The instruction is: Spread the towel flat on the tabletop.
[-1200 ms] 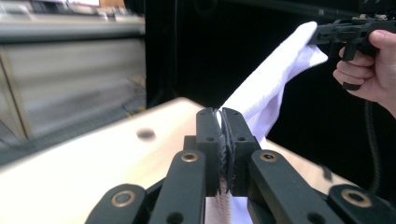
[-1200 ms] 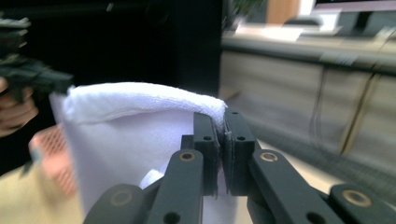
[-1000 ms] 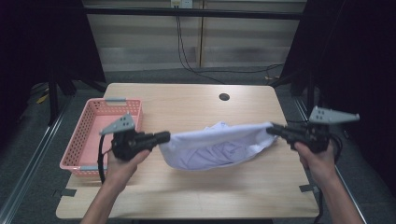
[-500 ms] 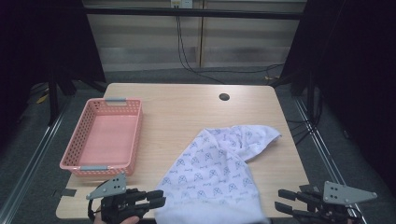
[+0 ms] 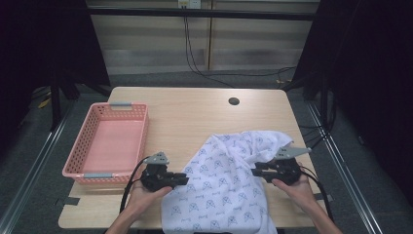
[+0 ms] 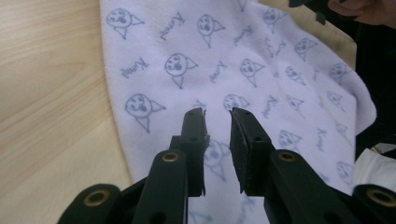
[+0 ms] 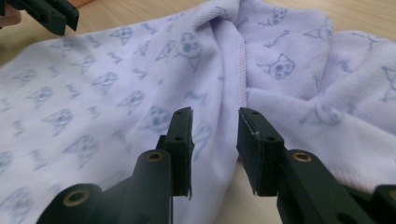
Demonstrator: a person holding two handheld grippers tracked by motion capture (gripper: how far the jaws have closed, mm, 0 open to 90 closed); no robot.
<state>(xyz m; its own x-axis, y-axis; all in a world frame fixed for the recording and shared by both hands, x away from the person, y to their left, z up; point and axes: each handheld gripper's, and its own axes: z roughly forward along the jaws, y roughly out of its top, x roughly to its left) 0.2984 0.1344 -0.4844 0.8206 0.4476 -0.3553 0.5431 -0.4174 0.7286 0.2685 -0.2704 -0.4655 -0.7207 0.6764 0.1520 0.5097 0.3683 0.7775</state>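
Soft white terry, printed all over with small grey cat faces and script: that is the towel (image 5: 229, 190) I am handling, lying spread on the near right part of the table (image 5: 195, 112), its near edge hanging over the table's front and its far corner bunched into folds. I judge it light, limp and slightly grippy, with nothing fragile about it; it will sag and drape from wherever it is lifted, so hold is best taken at the stitched hem or a corner, one point per tong. My left gripper (image 6: 218, 122) hovers just over the towel's left border, jaws parted by a narrow gap after just closing in somewhat, no cloth between the pads. My right gripper (image 7: 215, 122) stands over the folded hem on the right side, jaws likewise apart and just narrowed, pinching nothing. In the high view both tools sit low at the towel's two sides. The tabletop is pale wood laminate, smooth, with a cable hole (image 5: 234, 101) toward the far edge. A pink mesh basket (image 5: 73, 168) rests at the left, apart from the towel. Surroundings are dark, with cables (image 5: 195, 53) hanging behind.
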